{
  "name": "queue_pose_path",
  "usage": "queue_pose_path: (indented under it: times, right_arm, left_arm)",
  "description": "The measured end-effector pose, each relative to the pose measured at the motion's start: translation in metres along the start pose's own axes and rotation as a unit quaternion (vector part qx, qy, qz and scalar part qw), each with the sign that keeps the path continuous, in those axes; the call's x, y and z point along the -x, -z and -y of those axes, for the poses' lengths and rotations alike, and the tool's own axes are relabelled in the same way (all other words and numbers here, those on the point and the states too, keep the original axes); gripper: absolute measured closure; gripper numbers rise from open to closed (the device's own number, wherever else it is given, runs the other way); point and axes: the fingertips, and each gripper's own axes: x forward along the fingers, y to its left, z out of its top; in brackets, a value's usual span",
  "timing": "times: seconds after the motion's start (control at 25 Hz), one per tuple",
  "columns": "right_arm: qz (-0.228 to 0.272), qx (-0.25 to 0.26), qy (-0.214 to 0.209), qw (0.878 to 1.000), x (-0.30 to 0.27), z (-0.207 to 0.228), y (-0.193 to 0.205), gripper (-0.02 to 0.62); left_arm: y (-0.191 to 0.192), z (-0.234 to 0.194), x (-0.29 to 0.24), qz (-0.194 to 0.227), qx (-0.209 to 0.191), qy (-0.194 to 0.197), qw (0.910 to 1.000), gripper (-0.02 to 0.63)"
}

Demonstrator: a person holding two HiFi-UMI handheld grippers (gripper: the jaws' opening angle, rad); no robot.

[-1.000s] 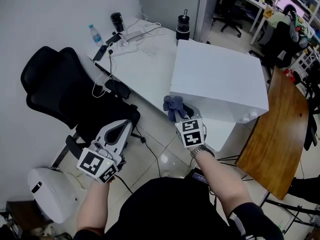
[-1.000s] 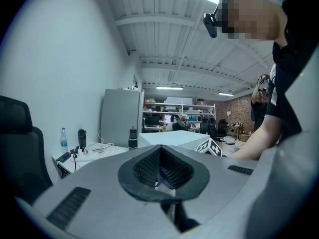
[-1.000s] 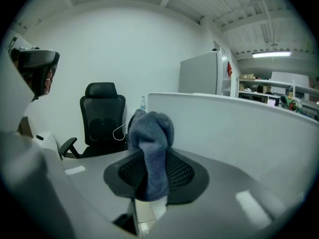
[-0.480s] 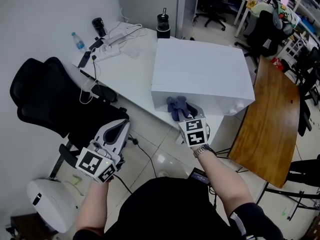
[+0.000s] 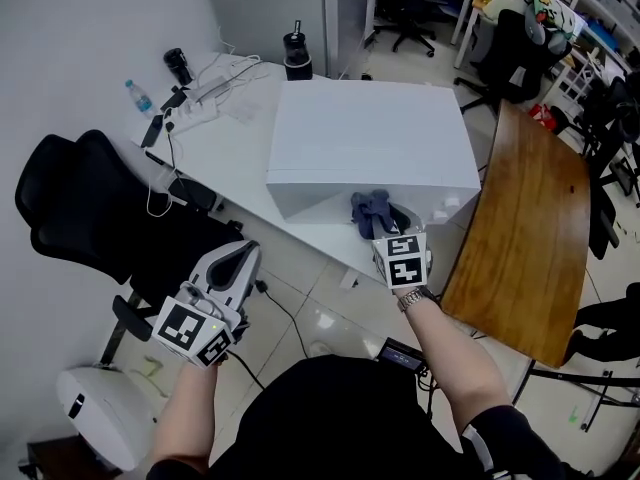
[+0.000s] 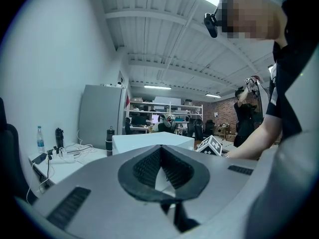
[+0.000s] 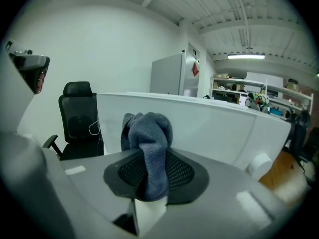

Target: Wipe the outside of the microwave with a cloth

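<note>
Cloth (image 7: 147,128) clamped in right tool (image 7: 148,153) (plain only in its view), by microwave (image 5: 370,138), left tool (image 6: 160,149) closed.

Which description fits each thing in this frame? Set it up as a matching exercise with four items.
1. cloth
2. left gripper
3. microwave
4. office chair

A. white, standing on the desk
B. jaws together, nothing between them
C. black, on the floor beside the desk
D. clamped in the right gripper

Pairs: 1-D, 2-B, 3-A, 4-C.
</note>
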Motion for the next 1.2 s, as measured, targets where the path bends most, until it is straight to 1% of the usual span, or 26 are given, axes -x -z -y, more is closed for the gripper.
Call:
queue_pose_path:
  times: [0.28,0.6,1.2]
  right_arm:
    - [-0.003,-0.017,0.026,1.0,0.023,0.054,0.015,0.499]
    - [-0.003,-0.033,0.052,0.998,0.046,0.103,0.03,0.499]
    - [-0.003,-0.035,0.067,0.997,0.09,0.151,0.046,0.498]
  left_arm:
    - [-0.004,0.036,-0.02,-0.005,-0.004,0.007,1.0,0.601]
    - [-0.008,0.067,-0.037,-0.008,-0.009,0.013,0.9998,0.601]
    - [-0.017,0.12,-0.054,-0.003,-0.017,0.023,0.9996,0.601]
